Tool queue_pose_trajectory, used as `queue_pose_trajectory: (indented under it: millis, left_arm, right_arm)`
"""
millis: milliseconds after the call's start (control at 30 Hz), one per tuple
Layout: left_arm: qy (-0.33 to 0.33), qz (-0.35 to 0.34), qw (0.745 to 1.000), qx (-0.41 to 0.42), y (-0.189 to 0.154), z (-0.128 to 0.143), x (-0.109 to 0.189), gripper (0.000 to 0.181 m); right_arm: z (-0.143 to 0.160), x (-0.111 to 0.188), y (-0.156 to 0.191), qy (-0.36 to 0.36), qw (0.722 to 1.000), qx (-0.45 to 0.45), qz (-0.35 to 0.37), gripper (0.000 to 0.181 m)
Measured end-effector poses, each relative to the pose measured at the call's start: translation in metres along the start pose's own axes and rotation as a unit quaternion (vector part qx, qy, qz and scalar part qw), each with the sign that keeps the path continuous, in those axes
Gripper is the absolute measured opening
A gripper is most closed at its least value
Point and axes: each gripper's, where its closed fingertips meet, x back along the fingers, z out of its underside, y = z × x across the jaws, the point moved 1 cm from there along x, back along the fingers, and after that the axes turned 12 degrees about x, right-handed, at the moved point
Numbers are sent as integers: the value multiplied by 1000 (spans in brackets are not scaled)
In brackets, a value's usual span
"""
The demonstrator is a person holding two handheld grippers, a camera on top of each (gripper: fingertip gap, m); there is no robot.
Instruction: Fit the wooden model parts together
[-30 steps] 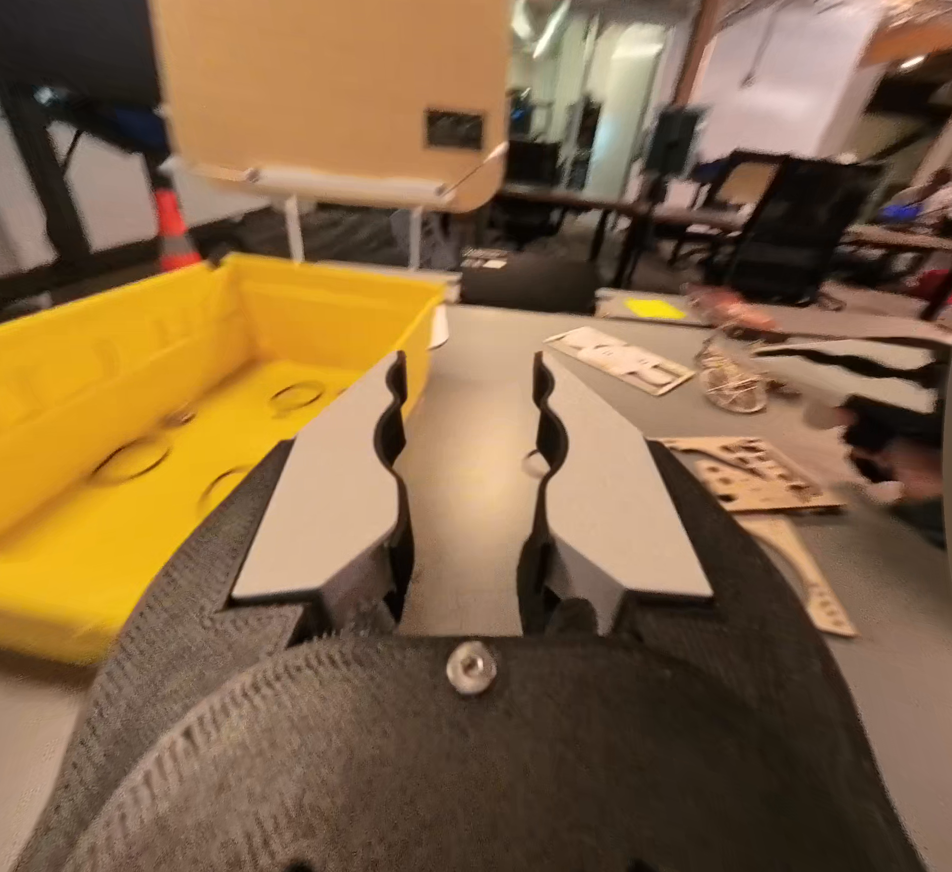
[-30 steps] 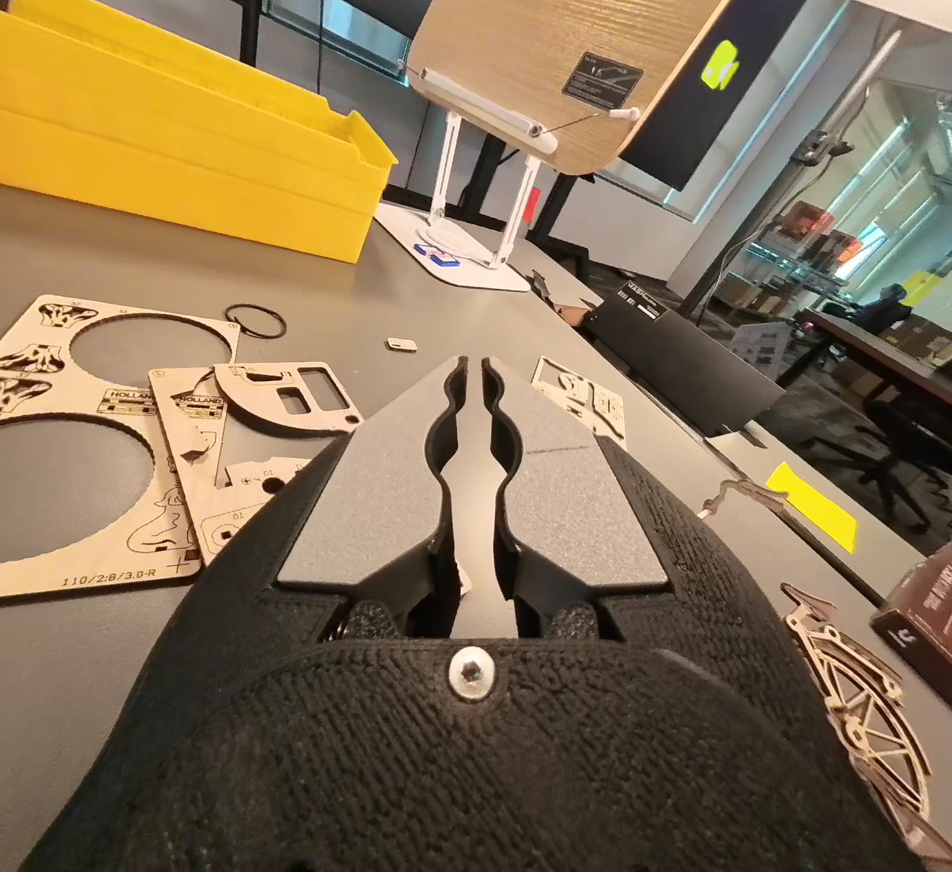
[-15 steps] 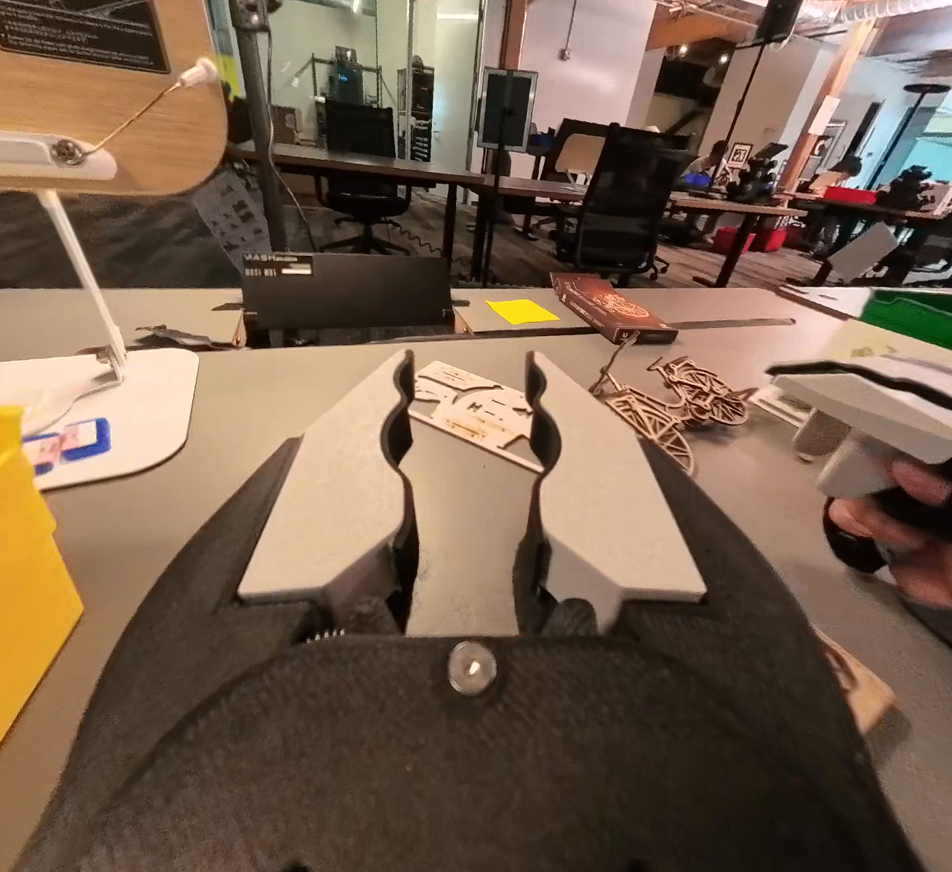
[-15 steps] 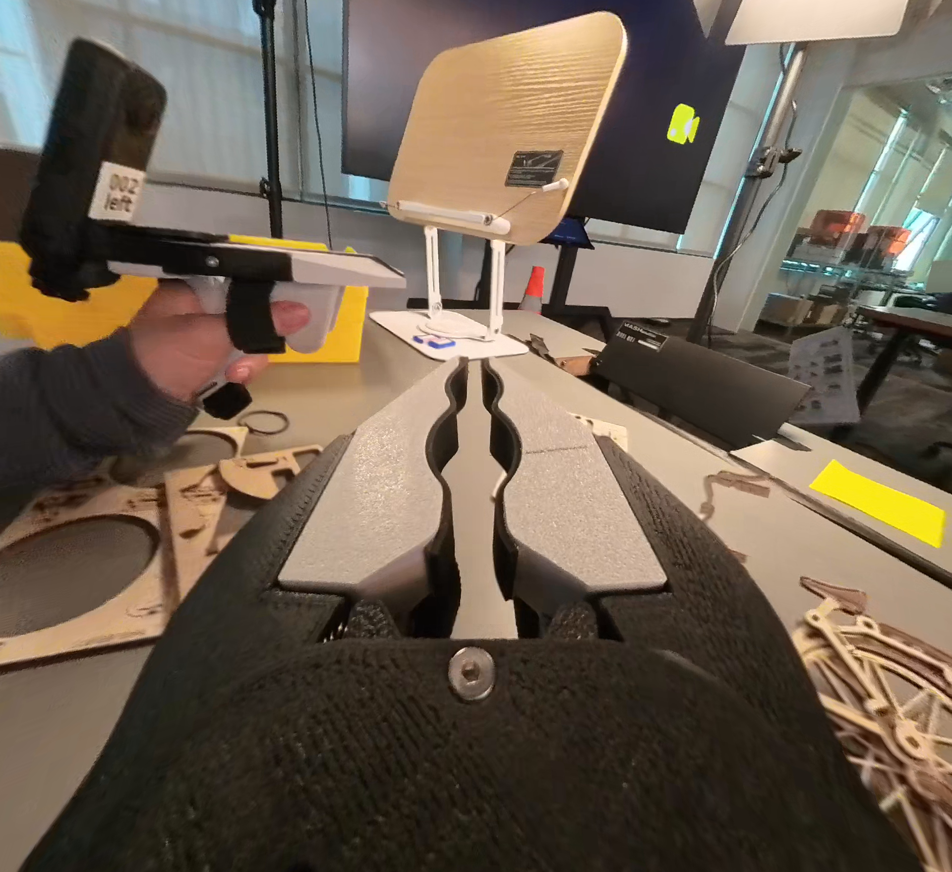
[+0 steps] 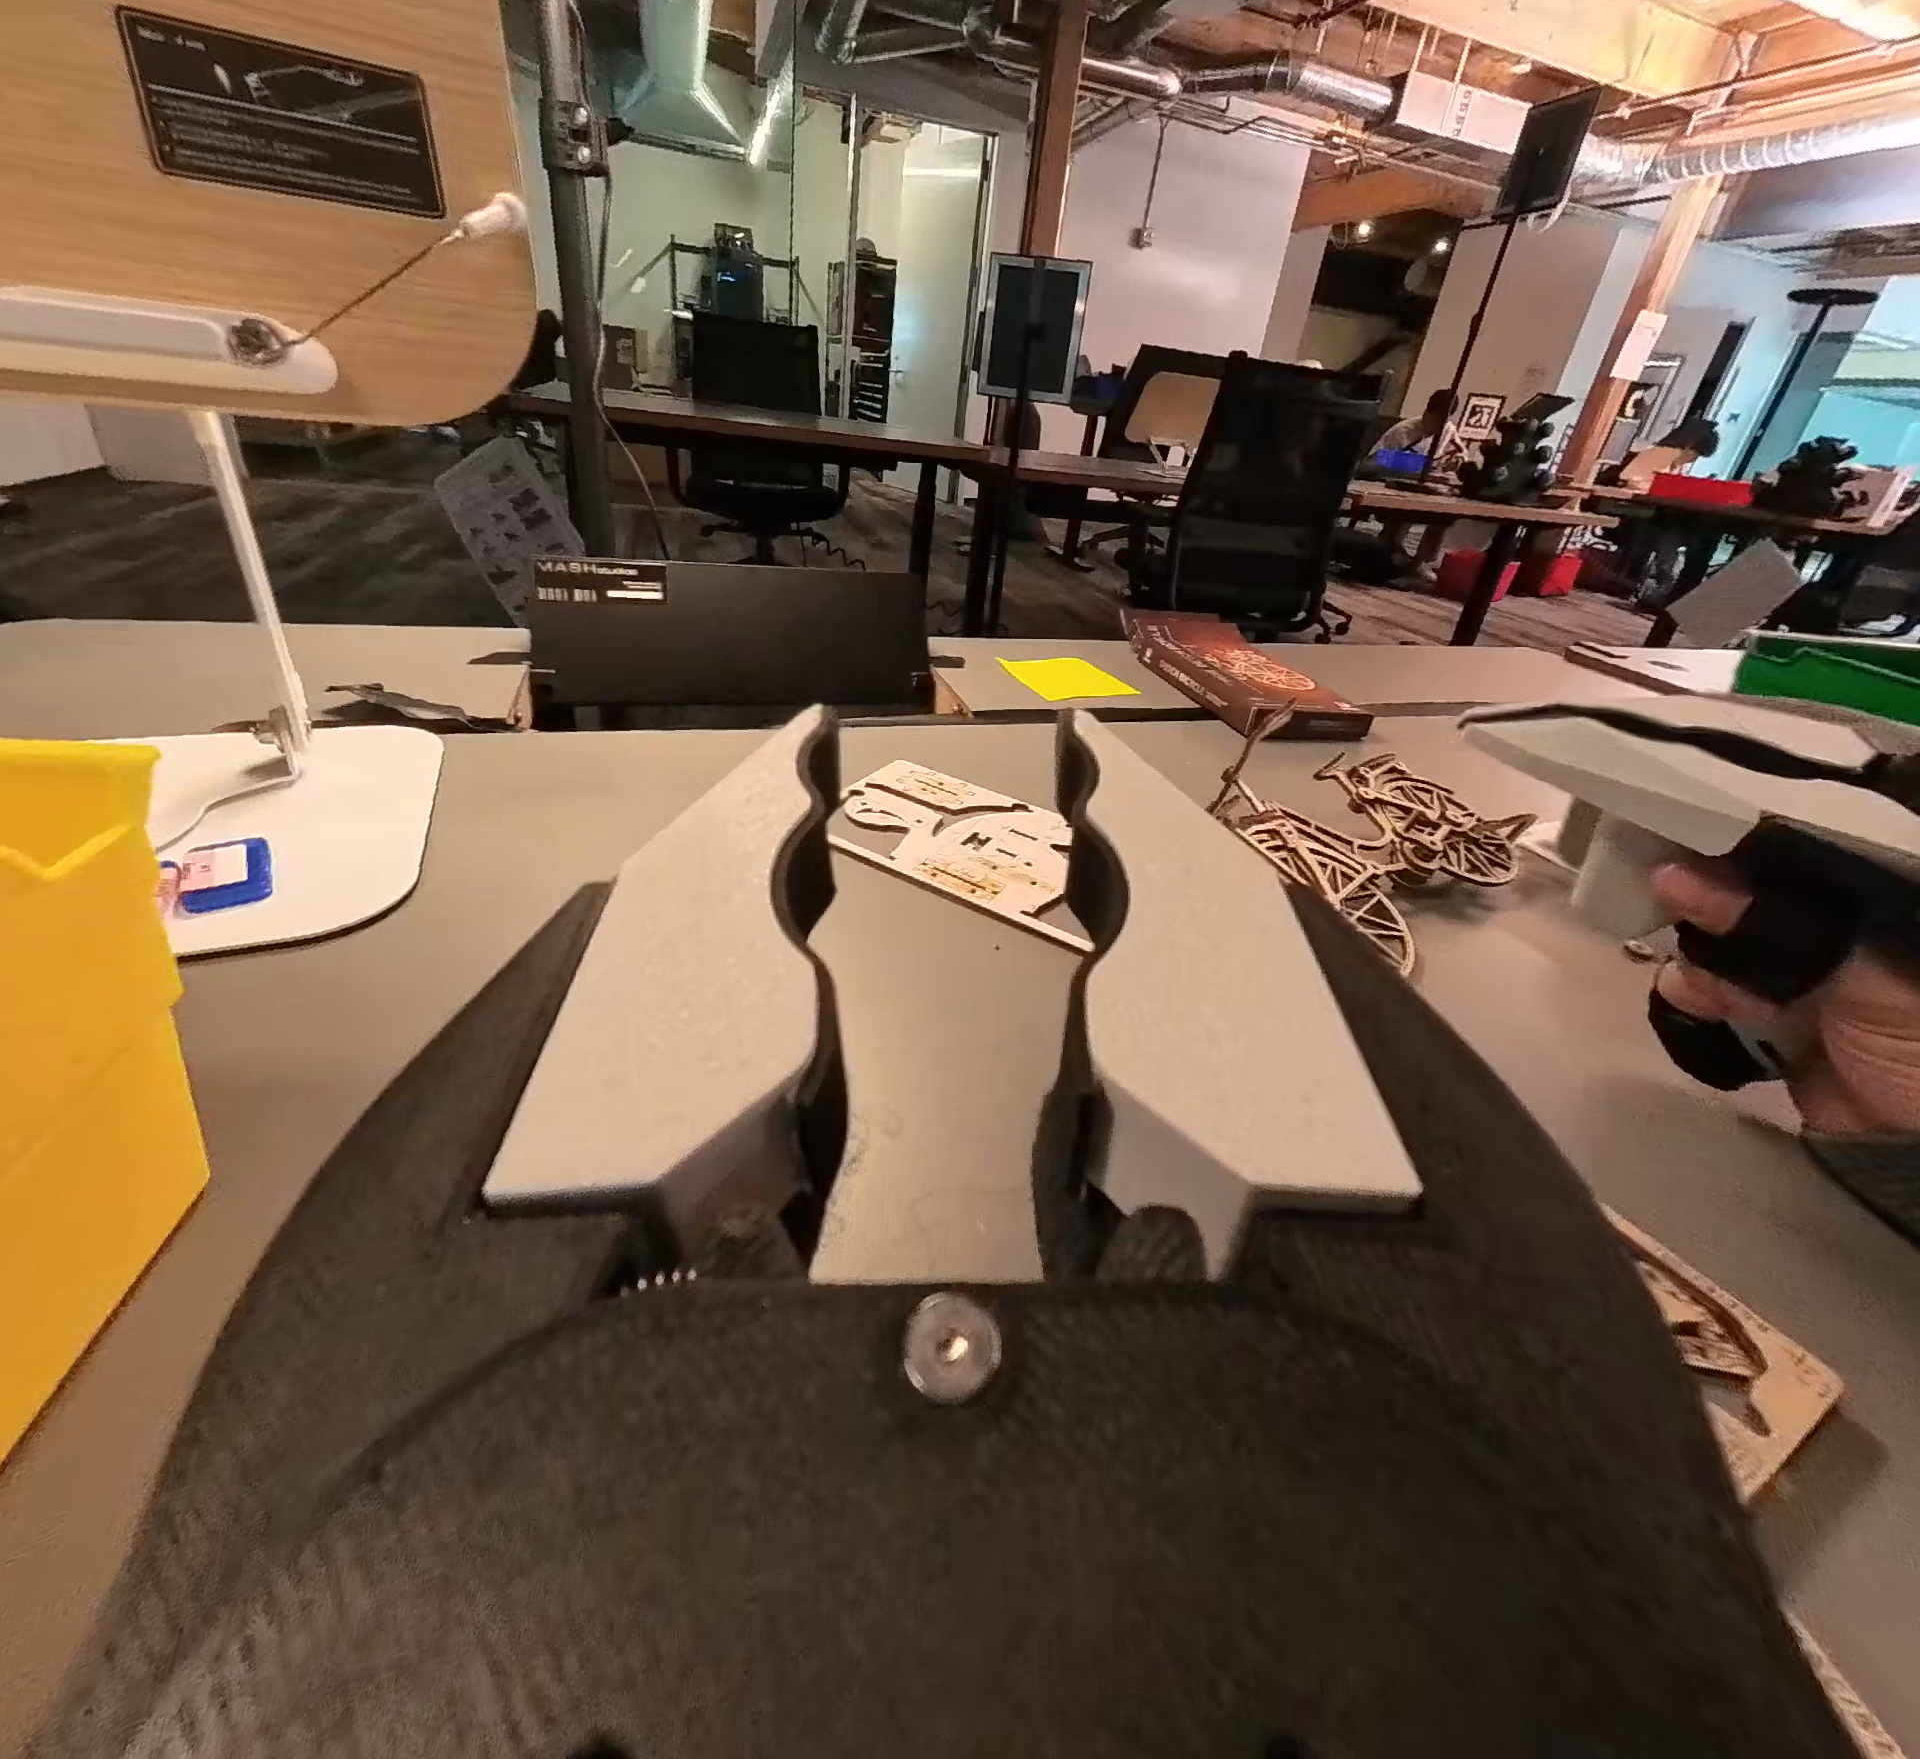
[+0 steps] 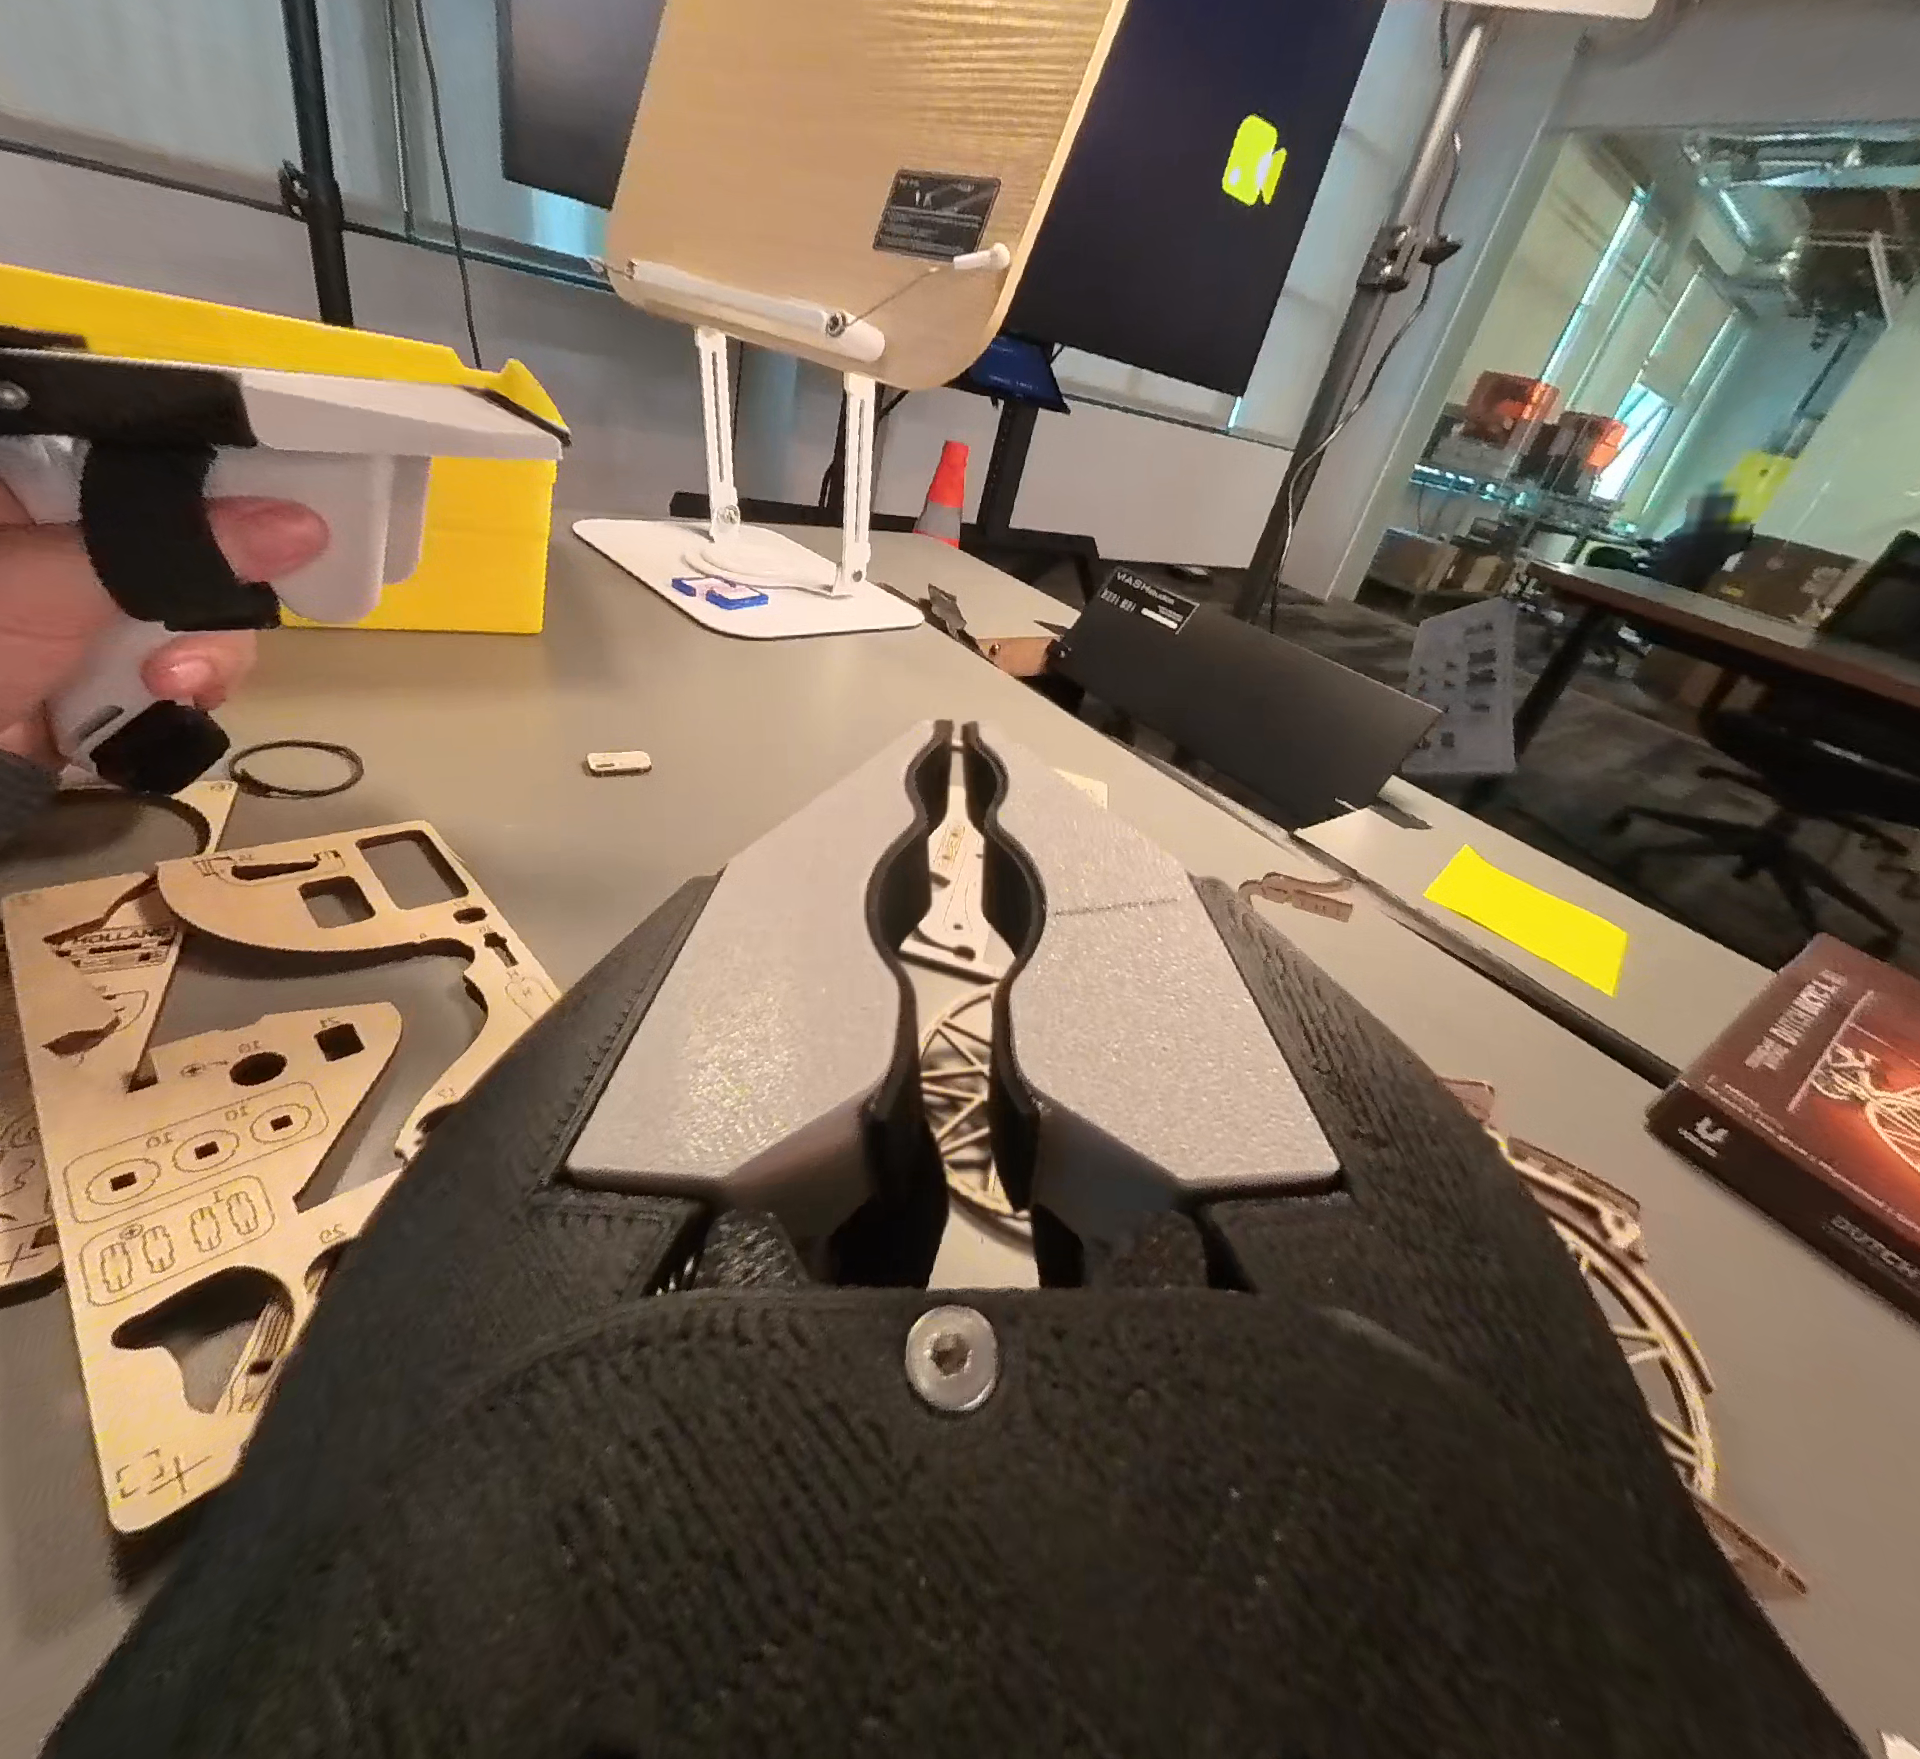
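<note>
A wooden bicycle model [image 5: 1371, 836] lies on the grey table, right of my left gripper [image 5: 945, 743], which is open and empty above the table. A small punched wooden sheet [image 5: 966, 862] lies just beyond its fingertips. My right gripper [image 6: 956, 733] is shut and empty, hovering over the bicycle model [image 6: 1621, 1294]; a wheel shows through the slit between its fingers. Larger wooden part sheets [image 6: 260, 1034] lie to its left. The right gripper [image 5: 1662, 774] shows at the right of the left wrist view, and the left gripper [image 6: 416, 431] at the upper left of the right wrist view.
A yellow bin [image 5: 83, 1034] stands at the left. A book stand [image 6: 873, 120] on a white base, a black box [image 6: 1236, 701], a brown carton [image 6: 1808, 1117] and a yellow note [image 6: 1522, 920] sit at the back. A black ring [image 6: 296, 764] and small wooden piece [image 6: 618, 762] lie loose. The tips of one gripper are about 15 cm away from the tips of the other.
The left gripper has swung right, away from the yellow bin, toward the bicycle model. The right gripper has moved over the bicycle model. Neither gripper's jaws have changed.
</note>
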Motion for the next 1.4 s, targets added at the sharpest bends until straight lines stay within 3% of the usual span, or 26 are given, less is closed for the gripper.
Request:
queue_pose_trajectory:
  millis: [267, 833, 1333, 1400]
  left_arm:
    - [7, 13, 1000, 27, 1, 2, -1, 31]
    - [4, 35, 999, -10, -10, 1, 1, 0]
    - [7, 26, 999, -31, -11, 1, 1, 0]
    - [0, 11, 999, -38, -8, -1, 1, 10]
  right_arm:
    - [-5, -1, 7, -15, 1000, 10, -15, 0]
    - [-3, 1, -4, -17, 1000, -9, 6, 0]
    - [1, -2, -1, -5, 1000, 9, 7, 6]
    - [0, -2, -1, -6, 1000, 12, 8, 1]
